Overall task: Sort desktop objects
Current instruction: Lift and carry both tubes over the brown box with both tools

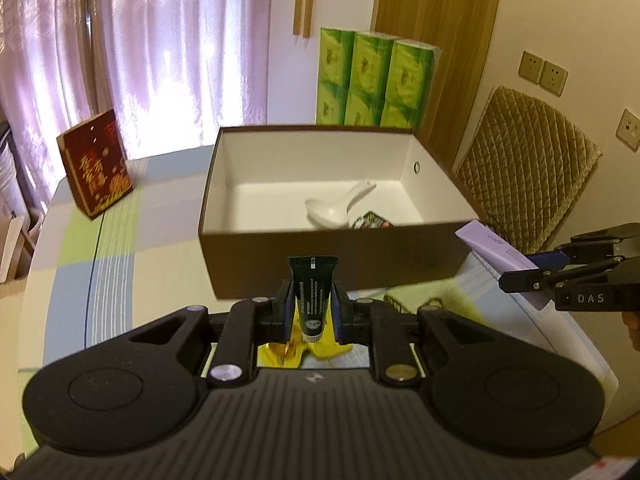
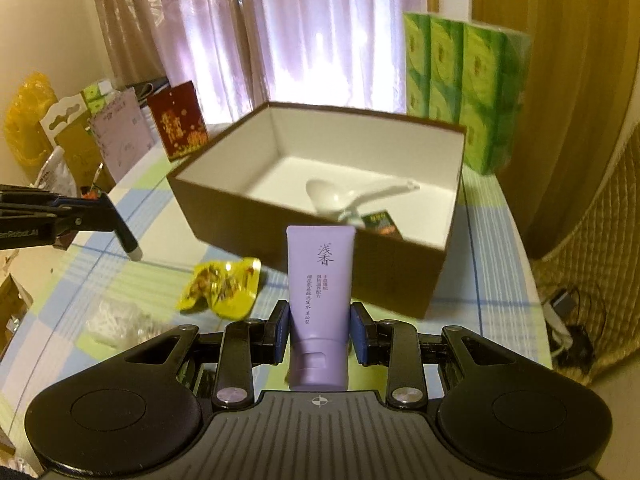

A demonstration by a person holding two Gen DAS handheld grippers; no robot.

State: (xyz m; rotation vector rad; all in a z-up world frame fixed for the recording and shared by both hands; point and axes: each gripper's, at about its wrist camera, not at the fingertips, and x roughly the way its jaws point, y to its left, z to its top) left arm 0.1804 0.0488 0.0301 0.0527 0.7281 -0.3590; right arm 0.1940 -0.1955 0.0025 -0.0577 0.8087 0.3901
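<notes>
My left gripper (image 1: 313, 305) is shut on a small black tube (image 1: 311, 286), held upright just short of the near wall of the open brown box (image 1: 320, 258). Under it lies a yellow snack packet (image 1: 294, 350). In the box are a white spoon (image 1: 340, 204) and a small dark packet (image 1: 374, 220). My right gripper (image 2: 320, 332) is shut on a lilac tube (image 2: 320, 280), cap toward the camera, in front of the box (image 2: 400, 276). The left gripper (image 2: 102, 210) with the black tube (image 2: 126, 238) shows at the left, the yellow packet (image 2: 224, 284) between them.
A dark red box (image 1: 96, 168) stands on the checked tablecloth left of the brown box. Green tissue packs (image 1: 372, 80) stand behind it. A quilted chair back (image 1: 528, 168) is at the right. A clear bag with white contents (image 2: 116, 320) lies near the left table edge.
</notes>
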